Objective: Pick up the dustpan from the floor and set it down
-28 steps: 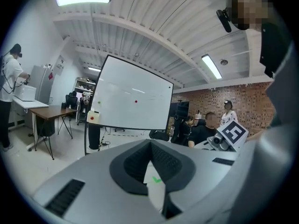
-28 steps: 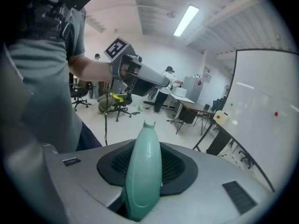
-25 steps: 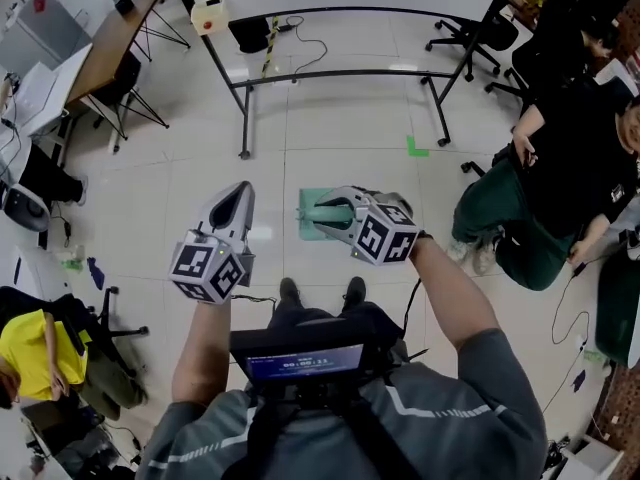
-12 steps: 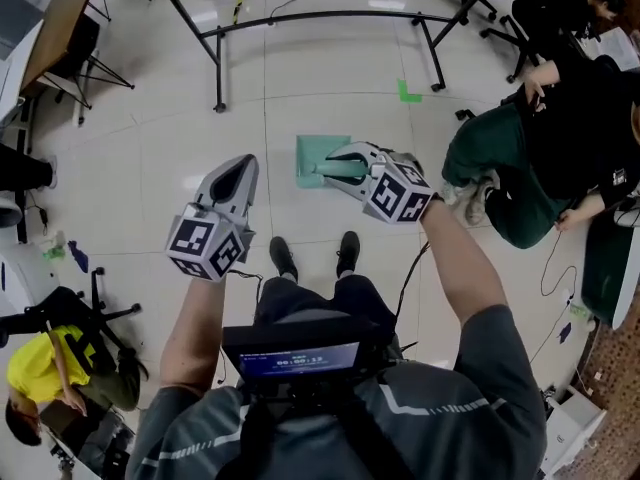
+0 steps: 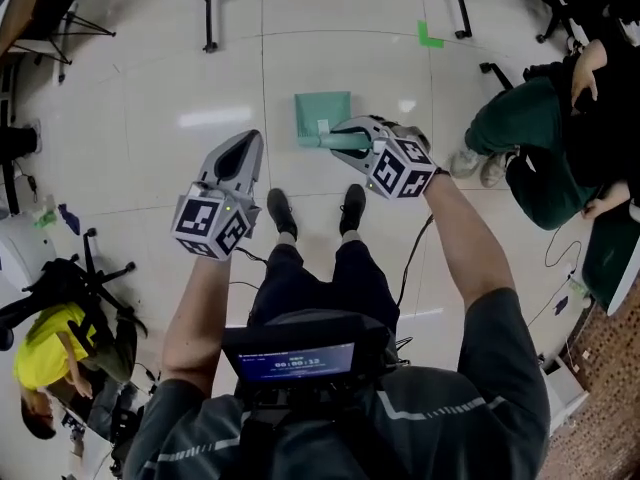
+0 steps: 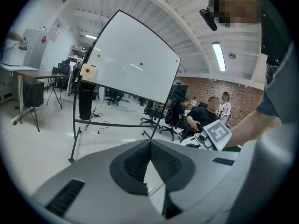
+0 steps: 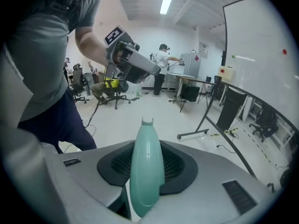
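Observation:
The dustpan (image 5: 322, 118) is pale green, with a flat pan and a rounded handle (image 7: 146, 171). My right gripper (image 5: 347, 138) is shut on that handle, and the pan sticks out ahead of it, low over the floor in front of the person's shoes (image 5: 280, 213). Whether the pan touches the tiles is not clear. In the right gripper view the handle runs up between both pads. My left gripper (image 5: 238, 160) hangs to the left at about the same height, its jaws shut with nothing between them (image 6: 150, 146).
A person in green trousers (image 5: 515, 133) sits at the right. A whiteboard stand's legs (image 5: 208, 8) cross the floor ahead, near a green tape mark (image 5: 430, 35). A chair with yellow cloth (image 5: 55, 343) stands at lower left. Cables trail on the tiles.
Both grippers have sunk toward the floor and the head has leaned forward. The right gripper still holds the dustpan, now lower; the left stays shut.

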### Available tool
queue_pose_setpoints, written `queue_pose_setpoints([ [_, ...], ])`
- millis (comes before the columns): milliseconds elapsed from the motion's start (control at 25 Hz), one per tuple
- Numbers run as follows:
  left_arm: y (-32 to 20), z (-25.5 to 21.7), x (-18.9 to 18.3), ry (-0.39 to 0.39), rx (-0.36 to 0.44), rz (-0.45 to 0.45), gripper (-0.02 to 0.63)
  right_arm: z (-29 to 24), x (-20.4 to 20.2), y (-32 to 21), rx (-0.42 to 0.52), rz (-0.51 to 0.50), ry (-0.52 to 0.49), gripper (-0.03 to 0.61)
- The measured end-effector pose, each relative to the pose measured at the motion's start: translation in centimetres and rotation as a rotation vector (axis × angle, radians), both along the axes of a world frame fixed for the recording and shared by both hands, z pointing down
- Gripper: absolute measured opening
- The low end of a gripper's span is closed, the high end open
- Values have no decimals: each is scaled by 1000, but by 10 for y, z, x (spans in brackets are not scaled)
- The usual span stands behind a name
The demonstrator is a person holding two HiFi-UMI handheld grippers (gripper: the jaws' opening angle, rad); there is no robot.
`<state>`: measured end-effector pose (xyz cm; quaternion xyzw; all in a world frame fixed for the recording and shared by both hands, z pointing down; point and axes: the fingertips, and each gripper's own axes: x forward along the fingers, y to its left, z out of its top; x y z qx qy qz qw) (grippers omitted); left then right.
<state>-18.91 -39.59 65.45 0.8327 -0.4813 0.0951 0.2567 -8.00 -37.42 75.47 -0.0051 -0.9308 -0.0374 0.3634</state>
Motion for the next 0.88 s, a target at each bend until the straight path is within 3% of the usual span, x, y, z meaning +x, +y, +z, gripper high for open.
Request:
queue_pose_setpoints([
  [360,5,104,16,-39,-79,31,34,110,10,8,-33,-3,32,127],
  [880,29,117,44,-19,-115,80,34,127,16,39,-45,-6,76,137],
])
